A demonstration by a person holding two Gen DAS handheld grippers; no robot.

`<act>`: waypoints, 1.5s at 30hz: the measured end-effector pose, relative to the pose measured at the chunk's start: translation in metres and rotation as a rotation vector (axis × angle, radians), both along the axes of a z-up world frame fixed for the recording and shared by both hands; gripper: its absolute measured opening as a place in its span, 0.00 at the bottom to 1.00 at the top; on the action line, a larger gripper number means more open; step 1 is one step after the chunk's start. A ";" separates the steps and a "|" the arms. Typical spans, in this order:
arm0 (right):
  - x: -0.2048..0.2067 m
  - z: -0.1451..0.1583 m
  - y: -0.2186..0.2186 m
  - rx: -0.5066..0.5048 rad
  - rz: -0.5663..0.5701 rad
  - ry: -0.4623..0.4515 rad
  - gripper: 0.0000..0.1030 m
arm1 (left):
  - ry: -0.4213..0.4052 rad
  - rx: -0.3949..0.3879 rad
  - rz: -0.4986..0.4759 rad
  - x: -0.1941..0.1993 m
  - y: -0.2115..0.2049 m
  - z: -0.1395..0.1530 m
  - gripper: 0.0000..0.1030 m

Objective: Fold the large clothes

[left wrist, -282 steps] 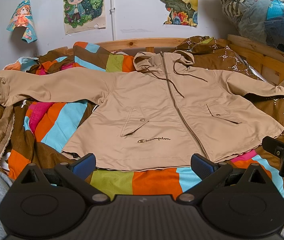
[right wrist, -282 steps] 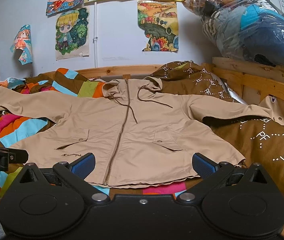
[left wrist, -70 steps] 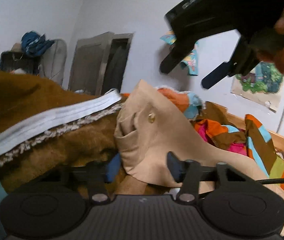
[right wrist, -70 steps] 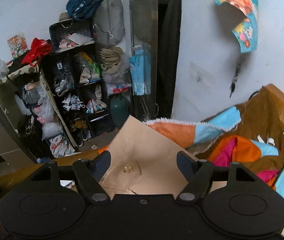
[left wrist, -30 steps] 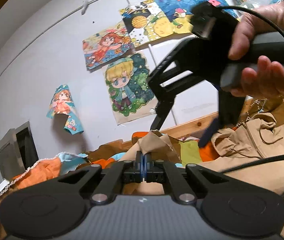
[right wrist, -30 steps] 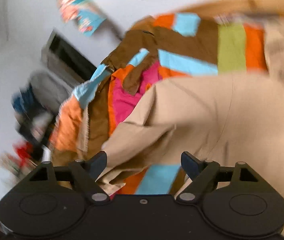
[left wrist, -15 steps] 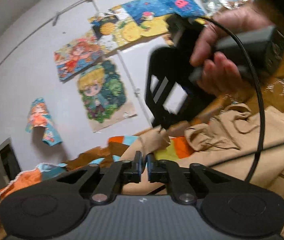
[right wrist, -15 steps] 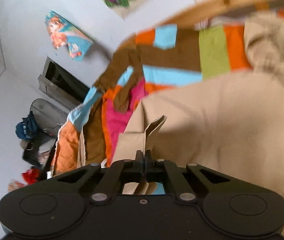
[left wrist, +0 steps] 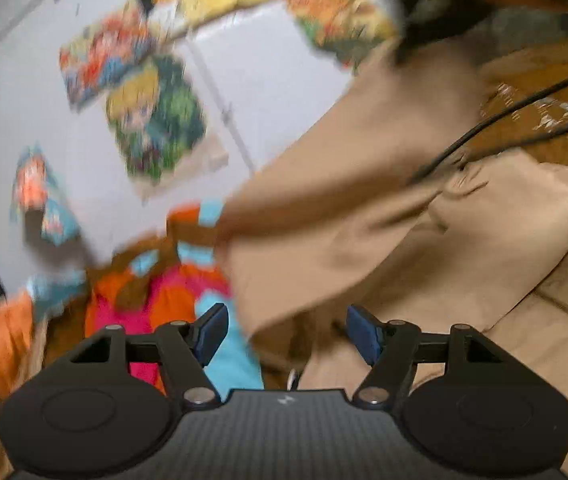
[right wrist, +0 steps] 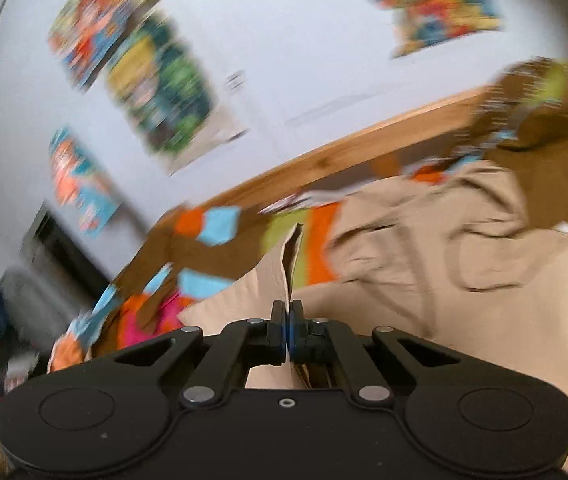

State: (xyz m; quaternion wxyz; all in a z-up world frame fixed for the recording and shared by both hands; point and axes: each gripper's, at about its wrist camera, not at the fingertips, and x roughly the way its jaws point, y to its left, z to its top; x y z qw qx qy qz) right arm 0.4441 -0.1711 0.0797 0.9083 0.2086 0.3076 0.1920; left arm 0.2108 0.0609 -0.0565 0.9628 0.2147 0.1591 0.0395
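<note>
Left gripper (left wrist: 287, 334) newly open; one jacket (right wrist: 464, 264).

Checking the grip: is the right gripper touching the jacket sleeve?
Touching. The right wrist view shows the right gripper shut on the sleeve.

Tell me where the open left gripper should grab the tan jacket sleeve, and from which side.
Probably the sleeve's loose lower edge, just ahead of the left gripper. Come straight forward from the striped blanket side. That edge hangs free above the blanket, so an open jaw could slide over it. The right gripper already pinches the cuff end; blur hides finer folds.
</note>
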 end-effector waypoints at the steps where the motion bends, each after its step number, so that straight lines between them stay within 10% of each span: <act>1: -0.004 -0.008 -0.017 0.013 -0.040 0.005 0.00 | 0.022 -0.025 0.024 0.006 0.004 -0.001 0.69; 19: -0.022 -0.155 -0.132 -0.204 -0.358 0.186 0.10 | 0.207 -0.443 0.130 0.097 0.055 -0.026 0.74; 25: -0.031 -0.174 -0.103 -0.423 -0.301 0.112 0.50 | 0.317 -0.420 0.215 0.133 0.058 -0.046 0.69; 31: -0.030 -0.219 -0.060 -0.791 -0.179 0.111 0.57 | 0.356 -0.349 0.224 0.143 0.051 -0.057 0.72; 45: -0.121 -0.198 -0.068 -0.766 -0.132 0.063 0.77 | 0.386 -0.368 0.142 0.119 0.041 -0.030 0.87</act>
